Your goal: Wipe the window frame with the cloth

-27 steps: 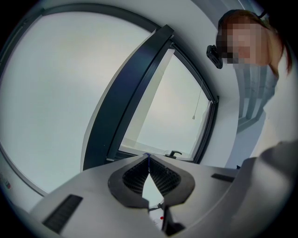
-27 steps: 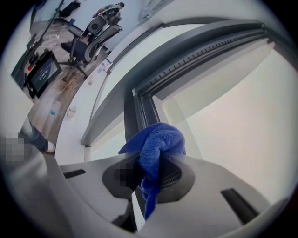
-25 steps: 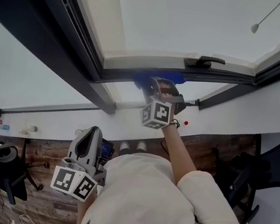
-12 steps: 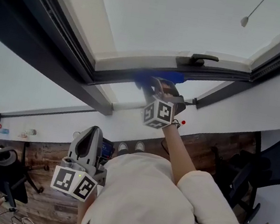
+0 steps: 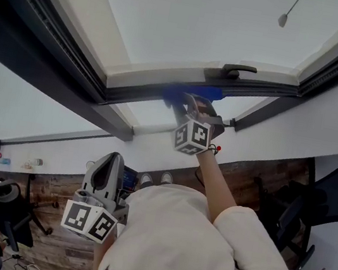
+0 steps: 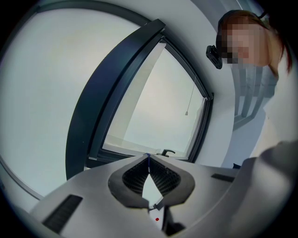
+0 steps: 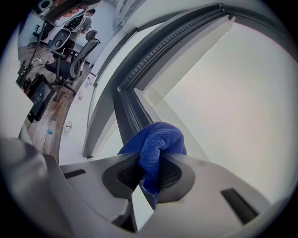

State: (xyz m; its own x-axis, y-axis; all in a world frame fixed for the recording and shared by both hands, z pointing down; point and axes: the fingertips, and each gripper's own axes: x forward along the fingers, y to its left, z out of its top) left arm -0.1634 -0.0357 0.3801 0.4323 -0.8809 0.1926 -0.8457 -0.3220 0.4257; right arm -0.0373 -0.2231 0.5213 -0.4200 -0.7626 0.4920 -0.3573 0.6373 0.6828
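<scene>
The wiping looks under way and, by my reading, well short of finished. The right gripper (image 5: 191, 105) is raised to the bottom rail of the window frame (image 5: 263, 89). Its fingers are clamped on a bunched blue cloth (image 5: 189, 93), which lies against the dark rail, a little toward the head view's left of the window handle (image 5: 236, 70). In the right gripper view the cloth (image 7: 157, 139) bulges out past the fingertips and a tail of it hangs down between them, with the grooved channel of the frame running away just behind it. The left gripper (image 5: 103, 184) hangs low beside the person's chest, well apart from the window. The left gripper view shows its fingers brought together with nothing held, so it takes no part in the job now.

What is left seems to be most of the frame: the rail under and beyond the handle, the long side members and the top. No streak or change of sheen separates wiped metal from unwiped, so how much is done cannot be read off.

The spot where cloth meets rail is covered by the cloth's own bulk and, in the head view, by the gripper body. The upper part of the frame is cut off by the picture edge, and any dust is too fine to make out
</scene>
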